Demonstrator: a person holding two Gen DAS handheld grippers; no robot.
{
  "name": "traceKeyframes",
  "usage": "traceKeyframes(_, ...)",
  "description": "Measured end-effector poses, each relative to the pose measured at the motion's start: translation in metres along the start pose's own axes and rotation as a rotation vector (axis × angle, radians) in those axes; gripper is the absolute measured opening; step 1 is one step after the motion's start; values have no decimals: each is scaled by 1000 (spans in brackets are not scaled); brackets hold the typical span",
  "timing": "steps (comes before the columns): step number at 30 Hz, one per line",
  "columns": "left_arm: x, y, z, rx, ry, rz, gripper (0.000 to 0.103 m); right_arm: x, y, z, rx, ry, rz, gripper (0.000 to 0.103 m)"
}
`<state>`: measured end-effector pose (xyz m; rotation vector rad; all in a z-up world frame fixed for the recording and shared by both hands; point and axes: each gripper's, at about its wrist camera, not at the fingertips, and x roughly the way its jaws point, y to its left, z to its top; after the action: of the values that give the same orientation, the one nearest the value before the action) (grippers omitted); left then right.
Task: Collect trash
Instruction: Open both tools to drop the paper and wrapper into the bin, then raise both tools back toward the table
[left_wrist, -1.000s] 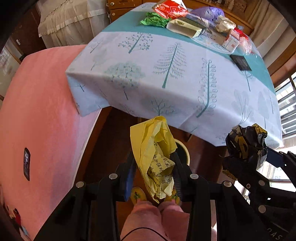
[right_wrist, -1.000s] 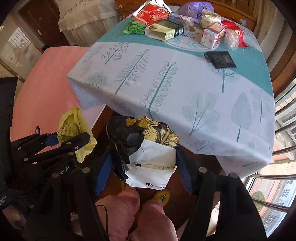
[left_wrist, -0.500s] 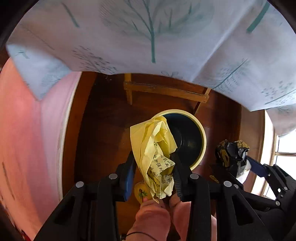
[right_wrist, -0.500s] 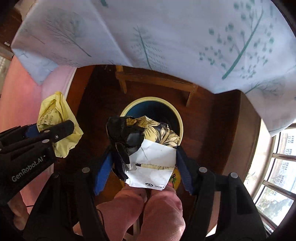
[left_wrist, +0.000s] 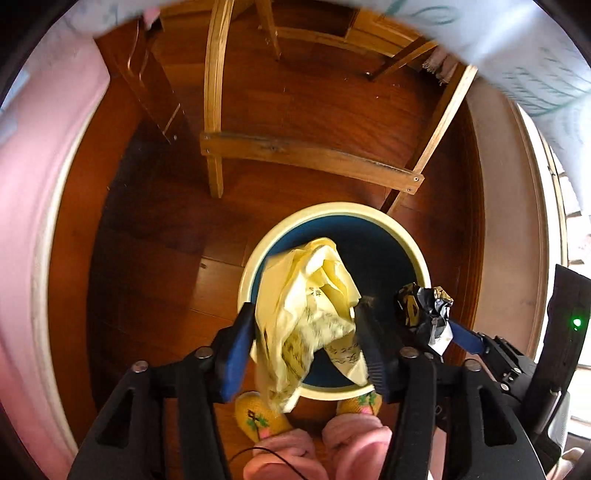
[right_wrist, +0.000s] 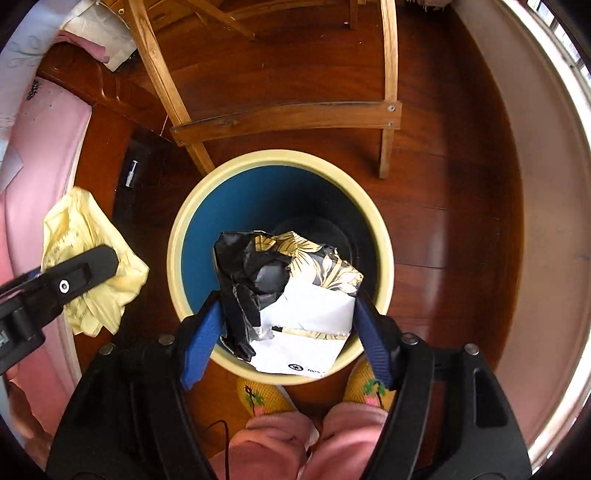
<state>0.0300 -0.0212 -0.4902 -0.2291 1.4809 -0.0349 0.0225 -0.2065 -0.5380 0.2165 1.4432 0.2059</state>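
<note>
Two hand-held grippers point down at a round bin (right_wrist: 174, 258) with a cream rim and a dark blue inside, standing on the wooden floor (right_wrist: 443, 184).

Left hand-held gripper (left_wrist: 306, 308): jaws have just been opening and now stand spread. A crumpled yellow bag (left_wrist: 314, 280) hangs loose and blurred between them, no firm pinch visible. In the left view it sits over the near-left part of the bin mouth. In the right view it shows left of the rim, so I cannot tell if all of it is over the opening.

Right hand-held gripper (right_wrist: 288, 295): jaws have just been opening a little, yet a black-and-white packet (right_wrist: 306, 314) with a gold flower print touches both blue pads, so it reads as pinched. It sits over the near half of the bin mouth.

Around the bin:
- A wooden crossbar (right_wrist: 284, 116) and its legs stand just behind the bin. One leg meets the far-left rim in the right view.
- A dark flat thing (right_wrist: 144, 166) lies on the floor left of the bin.
- Yellow slippers (right_wrist: 258, 398) and pink trouser legs (right_wrist: 280, 435) are just at the near rim.
- Tablecloth (left_wrist: 535, 55) hangs at the top right of the left view.
- Pink bed (left_wrist: 22, 221) runs along the left.
</note>
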Motion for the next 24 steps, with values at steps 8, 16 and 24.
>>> traceKeyframes(8, 11, 19, 7, -33, -5, 5, 93, 22, -10, 9, 44, 17, 27, 78)
traceKeyframes(16, -17, 18, 5, -37, -15, 43, 93, 8, -2, 11, 42, -6, 12, 79)
traceKeyframes(24, -106, 8, -2, -46, -73, 75, 93, -62, 8, 0, 33, -53, -53, 79)
